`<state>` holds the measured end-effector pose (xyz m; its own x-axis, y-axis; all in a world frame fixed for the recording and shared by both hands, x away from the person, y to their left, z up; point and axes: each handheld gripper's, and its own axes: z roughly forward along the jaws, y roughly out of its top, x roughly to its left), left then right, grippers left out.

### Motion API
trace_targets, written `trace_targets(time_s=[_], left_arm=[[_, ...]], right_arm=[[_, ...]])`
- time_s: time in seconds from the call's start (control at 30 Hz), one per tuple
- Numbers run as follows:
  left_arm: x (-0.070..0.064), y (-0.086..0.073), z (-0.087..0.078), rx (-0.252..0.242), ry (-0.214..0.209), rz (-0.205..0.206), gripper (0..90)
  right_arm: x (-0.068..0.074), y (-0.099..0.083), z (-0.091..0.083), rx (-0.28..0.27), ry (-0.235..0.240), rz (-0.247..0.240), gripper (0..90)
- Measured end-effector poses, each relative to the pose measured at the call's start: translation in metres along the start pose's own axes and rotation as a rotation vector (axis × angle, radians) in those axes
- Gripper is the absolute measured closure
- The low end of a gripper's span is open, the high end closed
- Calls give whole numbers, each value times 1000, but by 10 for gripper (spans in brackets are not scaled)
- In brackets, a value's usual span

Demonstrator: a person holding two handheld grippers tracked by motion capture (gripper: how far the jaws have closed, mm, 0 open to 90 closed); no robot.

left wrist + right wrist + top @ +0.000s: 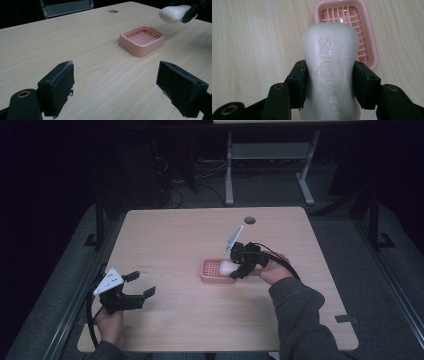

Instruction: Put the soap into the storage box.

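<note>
A white bar of soap [330, 72] with embossed lettering is clamped between the jaws of my right gripper [329, 82], held in the air just above the pink slatted soap dish [362, 30]. In the high view the right gripper [239, 270] hovers over the dish [212, 272] near the table's middle, the soap [227, 267] a pale blob at its tips. The left gripper view has the soap [175, 12] above and right of the dish [142, 40]. My left gripper [141, 285] rests near the front left of the table, open and empty, with its pads [58, 87] wide apart.
The wooden table [175, 235] has a round cable hole [249, 220] near its far edge. A dark strip of tape [346, 318] lies at the front right corner. Beyond the table stands a grey desk frame [270, 155] on a dark floor.
</note>
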<state>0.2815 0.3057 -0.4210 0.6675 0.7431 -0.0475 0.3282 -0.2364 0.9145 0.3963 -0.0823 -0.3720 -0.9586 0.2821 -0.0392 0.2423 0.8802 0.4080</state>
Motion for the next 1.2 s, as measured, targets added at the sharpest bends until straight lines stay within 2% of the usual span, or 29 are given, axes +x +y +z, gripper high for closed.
trace_targets(time_s=[0.17, 0.73, 1.2], left_arm=[[0, 0, 0, 1, -1, -1, 141], [1, 0, -1, 4, -3, 1, 140], [1, 0, -2, 1, -4, -5, 141]], right_arm=[[-4, 4, 2, 17, 4, -4, 486], [-14, 22, 2, 24, -1, -16, 486], [-21, 35, 26, 39, 10, -11, 486]])
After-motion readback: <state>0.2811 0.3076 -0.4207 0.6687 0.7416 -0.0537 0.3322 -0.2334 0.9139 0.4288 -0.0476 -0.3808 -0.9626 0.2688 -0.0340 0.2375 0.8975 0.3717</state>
